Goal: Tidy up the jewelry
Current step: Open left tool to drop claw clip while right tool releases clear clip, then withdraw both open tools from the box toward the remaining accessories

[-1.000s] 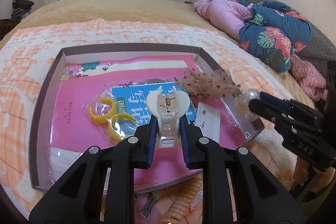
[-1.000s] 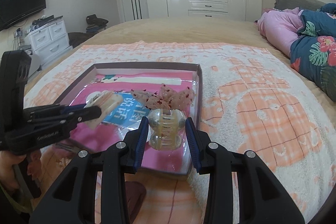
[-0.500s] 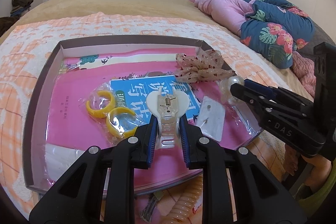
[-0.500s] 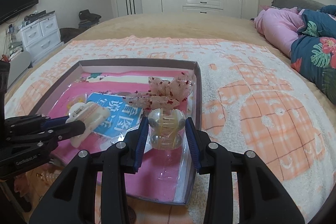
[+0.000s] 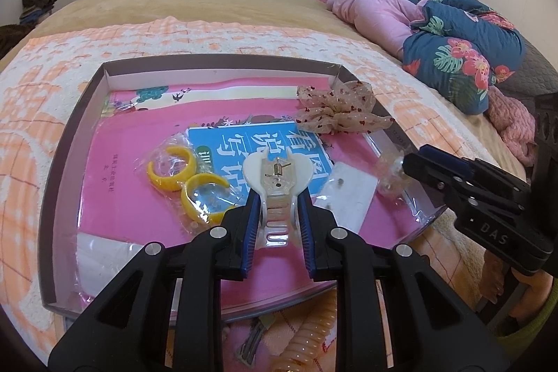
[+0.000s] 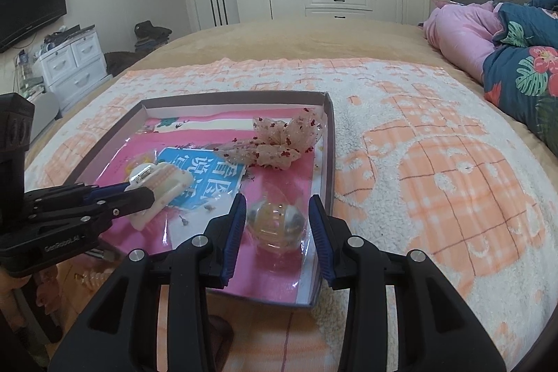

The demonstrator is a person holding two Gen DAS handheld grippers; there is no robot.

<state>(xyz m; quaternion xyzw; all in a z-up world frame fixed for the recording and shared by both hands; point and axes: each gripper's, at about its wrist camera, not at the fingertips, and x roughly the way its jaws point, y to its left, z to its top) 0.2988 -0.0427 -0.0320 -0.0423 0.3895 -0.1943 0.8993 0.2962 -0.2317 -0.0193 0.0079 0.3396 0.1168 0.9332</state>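
My left gripper (image 5: 278, 197) is shut on a white heart-shaped hair claw (image 5: 277, 175), held just above the shallow box (image 5: 216, 67) on the bed. From the right wrist view it (image 6: 139, 194) comes in from the left with the claw (image 6: 164, 183). My right gripper (image 6: 277, 199) hangs over the box's near right corner, its jaws opening. A clear round hair claw in a plastic bag (image 6: 277, 224) lies on the box floor between them, with a gap on each side. Also in the box are two yellow rings in a bag (image 5: 186, 178), a dotted sheer bow (image 5: 340, 110) and an earring card (image 5: 348, 194).
A blue booklet (image 5: 244, 145) on pink sheets lines the box. A coiled orange hair tie (image 5: 314, 340) and a hairpin (image 5: 251, 340) lie on the blanket in front of it. Pink and floral bedding (image 5: 453, 58) is piled at the far right.
The right gripper has lowered the clear claw onto the box floor near the right corner, and its jaws have spread off it. The left gripper and its white claw have kept still.
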